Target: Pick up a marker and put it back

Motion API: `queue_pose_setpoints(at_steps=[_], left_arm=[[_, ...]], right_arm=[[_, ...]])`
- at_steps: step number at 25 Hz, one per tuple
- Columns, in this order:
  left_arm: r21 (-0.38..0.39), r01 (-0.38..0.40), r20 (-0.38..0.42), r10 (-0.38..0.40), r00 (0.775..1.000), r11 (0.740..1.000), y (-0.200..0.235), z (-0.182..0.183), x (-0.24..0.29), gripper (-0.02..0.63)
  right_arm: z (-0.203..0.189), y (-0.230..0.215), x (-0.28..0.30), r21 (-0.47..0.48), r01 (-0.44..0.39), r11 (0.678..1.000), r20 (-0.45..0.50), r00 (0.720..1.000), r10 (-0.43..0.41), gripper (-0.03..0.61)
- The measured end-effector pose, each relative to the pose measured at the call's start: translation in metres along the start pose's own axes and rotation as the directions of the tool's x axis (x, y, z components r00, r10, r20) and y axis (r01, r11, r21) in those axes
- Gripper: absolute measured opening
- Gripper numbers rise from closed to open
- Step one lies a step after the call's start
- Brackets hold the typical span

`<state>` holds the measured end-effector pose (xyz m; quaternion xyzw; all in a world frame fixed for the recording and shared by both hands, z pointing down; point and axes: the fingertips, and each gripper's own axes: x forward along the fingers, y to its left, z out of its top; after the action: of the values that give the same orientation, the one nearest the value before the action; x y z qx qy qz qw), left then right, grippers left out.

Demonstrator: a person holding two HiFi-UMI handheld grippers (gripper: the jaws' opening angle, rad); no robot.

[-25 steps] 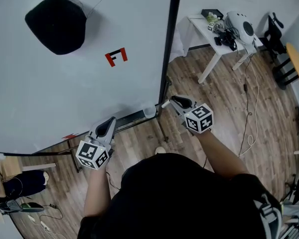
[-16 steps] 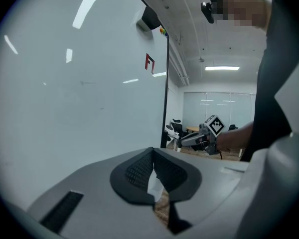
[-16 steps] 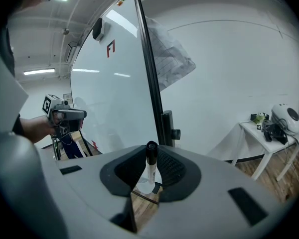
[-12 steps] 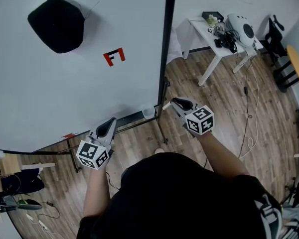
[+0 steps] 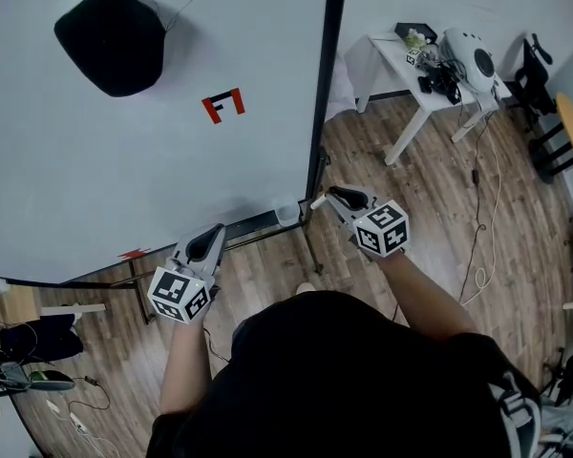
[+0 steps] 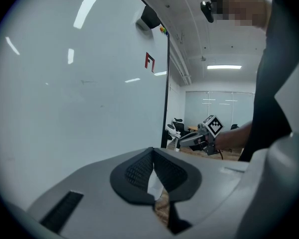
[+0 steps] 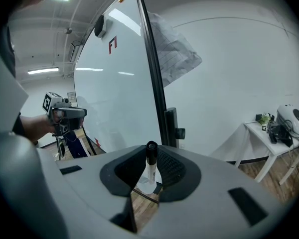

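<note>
One marker (image 7: 150, 169) clamped in right tool (image 5: 332, 197)

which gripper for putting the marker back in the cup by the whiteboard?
Right. The right gripper is shut on the marker, with its tip close to the clear cup at the whiteboard lower edge. The left gripper is shut, empty, and farther from the cup.

Your marker (image 7: 150, 164): white barrel, black cap on top, upright. Pinched on both sides between jaws of your right gripper (image 5: 328, 196). Head view: pale end pokes out at 10 o'clock, near whiteboard (image 5: 124, 179) bottom corner.
</note>
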<state>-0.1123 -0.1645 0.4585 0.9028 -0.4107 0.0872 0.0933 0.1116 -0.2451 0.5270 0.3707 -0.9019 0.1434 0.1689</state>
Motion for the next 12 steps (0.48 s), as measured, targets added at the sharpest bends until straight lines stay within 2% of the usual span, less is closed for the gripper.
queue_pose_setpoints(at_steps=[12], left_arm=[[-0.036, -0.055, -0.024, 0.054, 0.998, 0.998, 0.006, -0.014, -0.009, 0.012]], right_arm=[[-0.004, 0.010, 0.043, -0.026, -0.075, 0.997, -0.028, 0.997, 0.075, 0.063]])
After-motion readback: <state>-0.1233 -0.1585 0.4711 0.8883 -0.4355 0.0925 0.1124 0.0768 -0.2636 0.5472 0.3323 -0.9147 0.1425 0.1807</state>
